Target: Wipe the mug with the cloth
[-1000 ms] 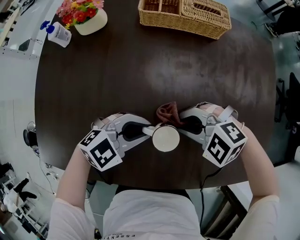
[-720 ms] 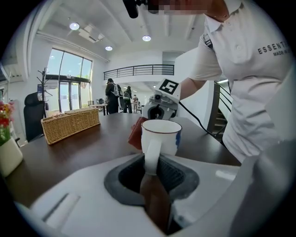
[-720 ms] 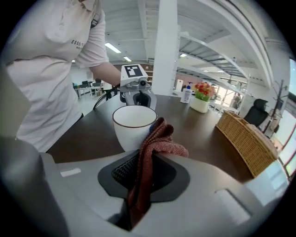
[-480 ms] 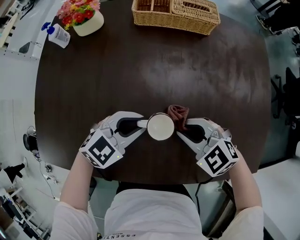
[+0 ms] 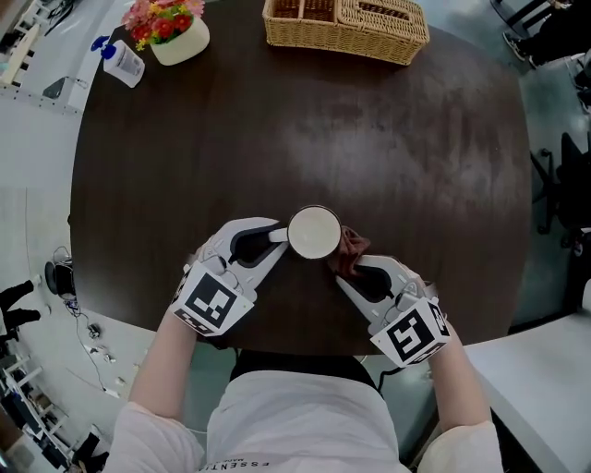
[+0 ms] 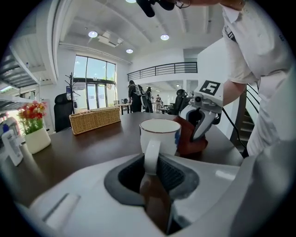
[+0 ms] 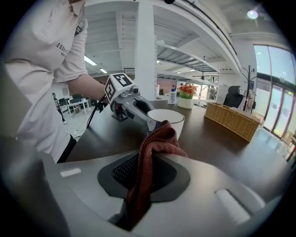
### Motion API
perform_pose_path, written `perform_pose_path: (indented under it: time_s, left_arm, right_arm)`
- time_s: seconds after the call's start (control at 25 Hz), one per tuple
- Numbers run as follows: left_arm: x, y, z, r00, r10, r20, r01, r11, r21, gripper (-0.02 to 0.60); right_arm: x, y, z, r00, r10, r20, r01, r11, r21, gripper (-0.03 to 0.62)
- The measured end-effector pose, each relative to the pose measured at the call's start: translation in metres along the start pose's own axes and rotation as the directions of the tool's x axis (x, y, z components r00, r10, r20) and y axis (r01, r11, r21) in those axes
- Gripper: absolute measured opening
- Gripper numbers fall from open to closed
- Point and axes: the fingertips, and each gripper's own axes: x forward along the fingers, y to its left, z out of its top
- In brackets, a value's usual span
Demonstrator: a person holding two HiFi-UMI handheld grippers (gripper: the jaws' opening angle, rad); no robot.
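A white mug (image 5: 314,232) stands upright on the dark round table (image 5: 305,120), near its front edge. My left gripper (image 5: 277,236) is shut on the mug's handle (image 6: 151,156) from the left. My right gripper (image 5: 347,266) is shut on a reddish-brown cloth (image 5: 348,255), which presses against the mug's right side. In the left gripper view the cloth (image 6: 190,137) sits against the mug (image 6: 160,134) with the right gripper (image 6: 203,115) behind it. In the right gripper view the cloth (image 7: 152,155) bunches up in front of the mug (image 7: 165,119).
A wicker basket (image 5: 344,26) sits at the table's far edge. A white pot of flowers (image 5: 169,28) and a small bottle (image 5: 124,61) stand at the far left. The table's front edge runs just under both grippers.
The cloth and right gripper have slid from behind the mug round to its right and front side. The mug and left gripper have shifted slightly away from me.
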Motion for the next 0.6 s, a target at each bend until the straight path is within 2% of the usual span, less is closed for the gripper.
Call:
perform_pose_path:
  time_s: [0.08, 0.16, 0.24, 0.32, 0.44, 0.6]
  left_arm:
    - [-0.002, -0.002, -0.001, 0.999, 0.032, 0.007, -0.032, 0.999, 0.020, 0.077]
    - [-0.004, -0.005, 0.000, 0.999, 0.045, 0.024, -0.046, 0.996, 0.075, 0.077]
    - [-0.005, -0.010, 0.002, 0.999, 0.016, 0.045, -0.022, 0.991, 0.130, 0.078]
    - [-0.006, -0.016, 0.003, 0.997, -0.042, 0.063, 0.032, 0.988, 0.153, 0.078]
    - [-0.007, -0.022, 0.006, 0.990, -0.111, 0.088, 0.098, 0.985, 0.139, 0.078]
    - [-0.006, -0.019, 0.007, 0.990, -0.102, 0.097, 0.093, 0.991, 0.093, 0.077]
  right_arm:
    - [-0.003, -0.002, -0.002, 1.000, -0.025, 0.001, 0.025, 1.000, 0.016, 0.083]
    - [-0.005, -0.006, -0.002, 0.999, -0.048, 0.024, 0.047, 0.998, 0.033, 0.083]
    - [-0.007, -0.011, -0.004, 0.997, -0.068, 0.033, 0.066, 0.996, 0.058, 0.083]
    - [-0.009, -0.014, -0.007, 0.995, -0.093, 0.029, 0.090, 0.991, 0.095, 0.083]
    - [-0.011, -0.019, -0.011, 0.991, -0.130, 0.025, 0.124, 0.977, 0.172, 0.083]
    - [-0.013, -0.026, -0.015, 0.984, -0.177, 0.012, 0.168, 0.954, 0.249, 0.083]
